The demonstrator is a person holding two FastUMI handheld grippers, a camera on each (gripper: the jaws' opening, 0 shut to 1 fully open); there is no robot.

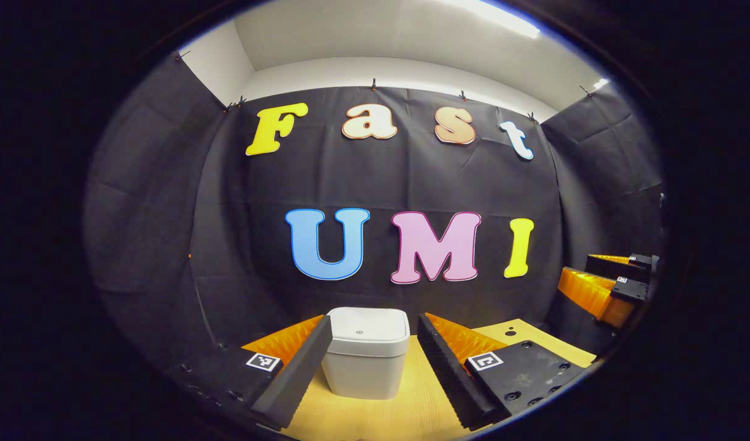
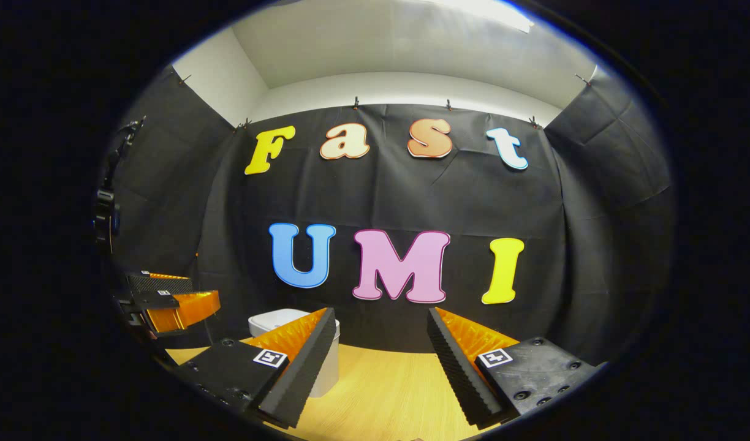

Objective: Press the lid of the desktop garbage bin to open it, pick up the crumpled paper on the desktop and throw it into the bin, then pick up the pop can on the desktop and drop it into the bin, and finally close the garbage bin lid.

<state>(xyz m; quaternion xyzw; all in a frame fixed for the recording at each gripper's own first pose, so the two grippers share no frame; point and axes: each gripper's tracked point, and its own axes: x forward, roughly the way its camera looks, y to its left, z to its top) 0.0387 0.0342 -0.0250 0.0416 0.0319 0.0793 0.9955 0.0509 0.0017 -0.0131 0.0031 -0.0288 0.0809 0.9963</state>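
A white desktop garbage bin (image 1: pixel 366 355) stands on the wooden table with its lid down, straight ahead of my left gripper (image 1: pixel 375 334), whose fingers stand open on either side of it without touching. In the right gripper view the garbage bin (image 2: pixel 271 321) peeks out at the left, partly hidden behind one finger (image 2: pixel 301 361). My right gripper (image 2: pixel 381 324) is open with nothing between its fingers, above bare table. At the right edge of the left gripper view the right gripper (image 1: pixel 608 285) hovers. At the left edge of the right gripper view the left gripper (image 2: pixel 166 300) shows.
The light wooden table (image 2: pixel 381 392) runs back to the black cloth wall (image 2: pixel 412 202), which encloses the booth on three sides. A dark hole (image 1: pixel 510 333) marks the tabletop at the right in the left gripper view.
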